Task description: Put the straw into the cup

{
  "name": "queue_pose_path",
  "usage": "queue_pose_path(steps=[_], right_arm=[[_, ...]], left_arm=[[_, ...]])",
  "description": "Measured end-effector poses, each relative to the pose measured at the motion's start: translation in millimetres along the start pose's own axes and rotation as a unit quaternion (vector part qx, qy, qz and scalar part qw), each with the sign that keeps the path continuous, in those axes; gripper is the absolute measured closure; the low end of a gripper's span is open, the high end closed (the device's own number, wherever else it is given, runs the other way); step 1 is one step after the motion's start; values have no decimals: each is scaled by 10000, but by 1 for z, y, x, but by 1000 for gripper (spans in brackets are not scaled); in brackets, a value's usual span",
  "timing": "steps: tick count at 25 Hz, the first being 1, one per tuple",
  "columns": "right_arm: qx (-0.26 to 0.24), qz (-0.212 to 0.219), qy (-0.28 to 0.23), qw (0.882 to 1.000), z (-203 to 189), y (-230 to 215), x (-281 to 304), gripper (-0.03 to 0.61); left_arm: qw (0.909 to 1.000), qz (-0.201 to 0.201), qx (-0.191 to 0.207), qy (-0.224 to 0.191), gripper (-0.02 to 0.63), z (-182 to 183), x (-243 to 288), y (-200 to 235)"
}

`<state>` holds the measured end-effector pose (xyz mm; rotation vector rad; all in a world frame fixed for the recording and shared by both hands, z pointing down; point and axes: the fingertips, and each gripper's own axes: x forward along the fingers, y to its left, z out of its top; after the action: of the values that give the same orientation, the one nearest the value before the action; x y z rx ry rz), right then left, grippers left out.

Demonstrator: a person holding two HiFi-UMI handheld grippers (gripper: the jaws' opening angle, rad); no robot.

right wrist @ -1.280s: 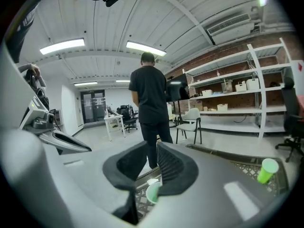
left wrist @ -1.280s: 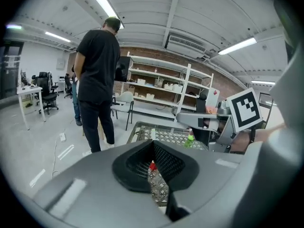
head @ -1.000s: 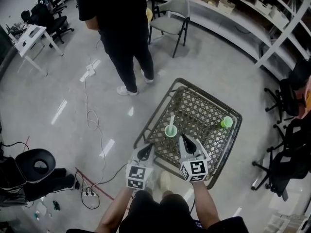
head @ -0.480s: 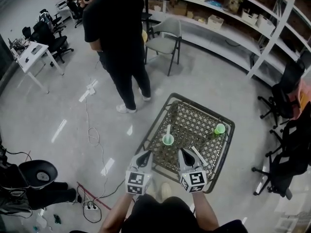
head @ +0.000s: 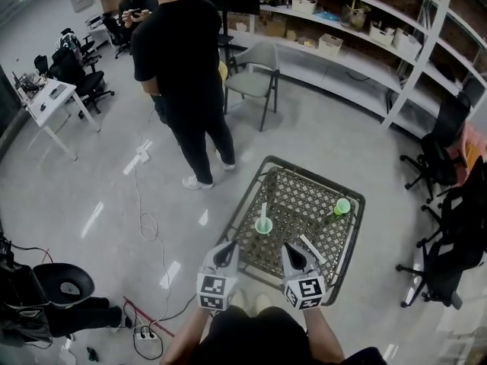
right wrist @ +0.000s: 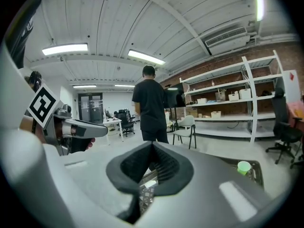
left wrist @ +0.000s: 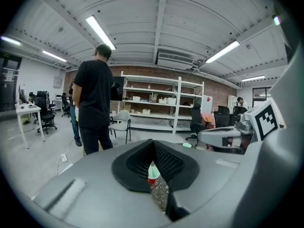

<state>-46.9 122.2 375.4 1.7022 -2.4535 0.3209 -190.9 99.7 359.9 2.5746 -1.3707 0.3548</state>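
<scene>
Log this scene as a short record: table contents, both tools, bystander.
table: mesh table, in front of both tools
near cup: green cup, white straw standing in it
far cup: second green cup near the right edge
also on the mesh: loose straw, lying flat beside the right tool
left tool: shut, empty
right tool: shut, empty
bystander: person standing beyond the table

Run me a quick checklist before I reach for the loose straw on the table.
1. Near cup holds inserted straw: ok.
2. Far cup upright, no straw in it: ok.
3. Loose straw lies flat on table, nothing on it: ok.
4. Right claw open to grasp: not ok, shut and empty.
5. Left claw clear of both cups: ok, shut and empty.
</scene>
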Motion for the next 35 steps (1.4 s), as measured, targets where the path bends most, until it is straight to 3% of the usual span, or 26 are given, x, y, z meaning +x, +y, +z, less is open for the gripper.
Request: queue_pose_path(steps=[10, 15, 23, 30, 35], right_arm=[[29, -111, 40, 9999, -3, 4, -1, 574], [73, -349, 72, 9993, -6, -6, -4, 574], [166, -1109, 181, 9935, -23, -35, -28, 574], [355, -1926, 300, 9802, -42, -64, -64, 574], [505, -2274, 397, 9717, -49, -97, -85, 574]], left_arm=[[9996, -238, 80, -161, 607, 8, 2, -5], [9988, -480, 102, -42, 607, 2, 15, -13], [9926, -1198, 168, 98, 607, -13, 42, -40], [9789, -2012, 301, 174, 606, -22, 67, -83], [9701, -2377, 342, 356, 607, -25, 90, -122]])
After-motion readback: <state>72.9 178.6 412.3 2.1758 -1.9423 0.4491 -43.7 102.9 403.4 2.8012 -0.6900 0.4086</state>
